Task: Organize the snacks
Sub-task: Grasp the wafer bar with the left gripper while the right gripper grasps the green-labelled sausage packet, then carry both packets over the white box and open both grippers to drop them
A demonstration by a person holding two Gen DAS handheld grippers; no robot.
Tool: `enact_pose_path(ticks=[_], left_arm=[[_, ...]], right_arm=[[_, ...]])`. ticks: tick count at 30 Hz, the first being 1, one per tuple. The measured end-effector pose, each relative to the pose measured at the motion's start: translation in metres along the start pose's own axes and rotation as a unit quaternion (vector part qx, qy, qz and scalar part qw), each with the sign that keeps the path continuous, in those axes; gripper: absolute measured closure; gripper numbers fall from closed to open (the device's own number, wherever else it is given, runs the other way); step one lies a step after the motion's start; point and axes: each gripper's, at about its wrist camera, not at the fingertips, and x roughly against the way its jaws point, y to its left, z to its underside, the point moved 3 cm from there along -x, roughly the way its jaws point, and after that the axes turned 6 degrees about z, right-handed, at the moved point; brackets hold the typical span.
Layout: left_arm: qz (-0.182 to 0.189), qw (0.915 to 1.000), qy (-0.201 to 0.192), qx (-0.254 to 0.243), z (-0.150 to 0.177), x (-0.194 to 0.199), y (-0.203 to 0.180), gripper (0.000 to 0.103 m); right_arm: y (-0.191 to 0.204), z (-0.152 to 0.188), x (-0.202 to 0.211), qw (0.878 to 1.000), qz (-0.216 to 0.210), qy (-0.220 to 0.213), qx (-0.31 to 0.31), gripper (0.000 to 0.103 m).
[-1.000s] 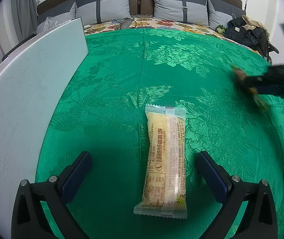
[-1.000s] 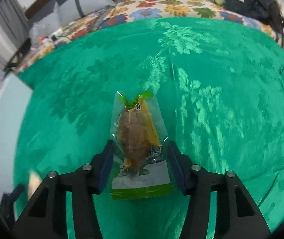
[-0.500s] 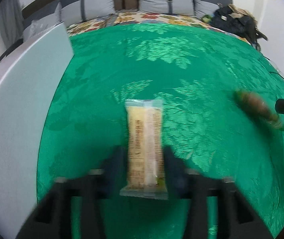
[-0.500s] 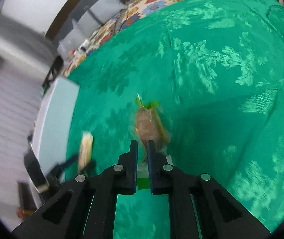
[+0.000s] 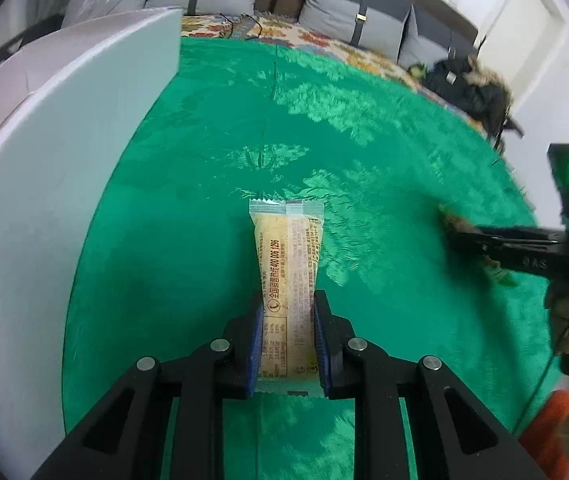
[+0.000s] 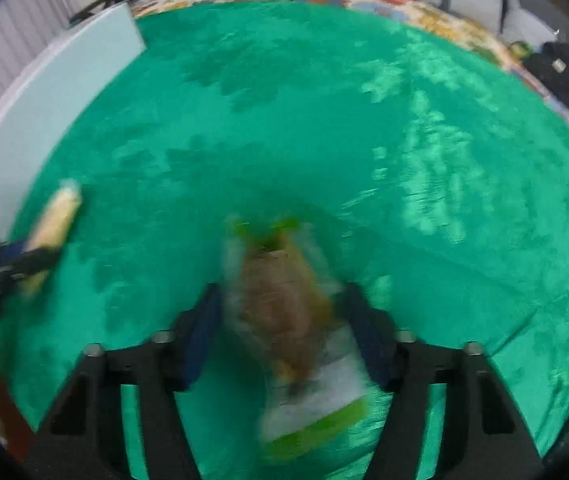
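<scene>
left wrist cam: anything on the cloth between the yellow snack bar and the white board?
Nothing: bare green cloth between the yellow snack bar and the white board, left wrist view.

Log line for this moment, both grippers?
left gripper: shut on yellow wrapped snack bar | right gripper: jaws opening, clear green-edged snack pouch between them | surface: green patterned cloth
</scene>
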Motion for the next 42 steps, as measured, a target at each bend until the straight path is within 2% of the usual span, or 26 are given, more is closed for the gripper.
enact_pose_path(ticks=[2,7,12,14,17,18,22,23,26,27,28,29,30,31,34,35,39,42], left_arm=[[0.02,0.9997,-0.01,0.014,0.003,0.016,-0.001,0.081],[0.065,0.9959,-0.043,0.046,0.004,0.065,-0.003,0.081],[0.094,0.9878,-0.095,0.08,-0.005,0.135,0.015,0.081],[0.081,0.9861,-0.118,0.085,-0.011,0.162,0.03,0.081],[0.031,0.9852,-0.14,0.094,-0.019,0.197,0.067,0.081],[0.0,0.9851,-0.143,0.096,-0.021,0.206,0.086,0.081],[-0.075,0.9822,-0.127,0.117,-0.021,0.217,0.145,0.081],[-0.097,0.9801,-0.119,0.125,-0.019,0.218,0.162,0.081],[-0.13,0.9756,-0.11,0.139,-0.012,0.219,0.189,0.077],[-0.14,0.9739,-0.107,0.143,-0.006,0.221,0.199,0.069],[-0.146,0.9731,-0.106,0.144,-0.004,0.222,0.202,0.051],[-0.157,0.9712,-0.108,0.144,0.001,0.225,0.206,0.04],[-0.165,0.9697,-0.112,0.141,0.007,0.229,0.208,0.024],[-0.174,0.968,-0.119,0.135,0.011,0.232,0.207,0.017],[-0.201,0.9632,-0.136,0.116,0.022,0.248,0.206,0.013],[-0.208,0.9615,-0.14,0.112,0.021,0.252,0.205,0.012],[-0.256,0.9461,-0.167,0.107,0.015,0.272,0.195,0.001],[-0.249,0.9424,-0.176,0.137,0.013,0.283,0.193,0.001]], right_arm=[[-0.006,0.001,0.01,1.0,-0.005,0.005,-0.018,0.071],[-0.02,0.016,0.037,0.997,-0.037,-0.009,-0.073,0.073],[0.0,0.008,0.085,0.979,-0.141,-0.056,-0.135,0.073],[0.024,-0.005,0.109,0.97,-0.188,-0.077,-0.137,0.073],[0.094,-0.039,0.151,0.95,-0.271,-0.107,-0.109,0.072],[0.117,-0.047,0.159,0.945,-0.291,-0.111,-0.097,0.072],[0.227,-0.078,0.174,0.93,-0.349,-0.111,-0.041,0.071],[0.257,-0.084,0.172,0.93,-0.351,-0.107,-0.025,0.071],[0.327,-0.09,0.155,0.937,-0.335,-0.099,0.016,0.07],[0.349,-0.089,0.146,0.941,-0.323,-0.095,0.033,0.064],[0.364,-0.086,0.138,0.945,-0.312,-0.091,0.044,0.062],[0.382,-0.083,0.125,0.948,-0.302,-0.079,0.055,0.053],[0.387,-0.08,0.117,0.951,-0.296,-0.069,0.061,0.044],[0.39,-0.076,0.11,0.954,-0.285,-0.062,0.066,0.044],[0.388,-0.071,0.114,0.961,-0.25,-0.088,0.083,0.044],[0.382,-0.073,0.116,0.962,-0.239,-0.099,0.087,0.041],[0.363,-0.073,0.146,0.965,-0.175,-0.164,0.103,0.023],[0.351,-0.07,0.16,0.967,-0.134,-0.19,0.105,0.02]])
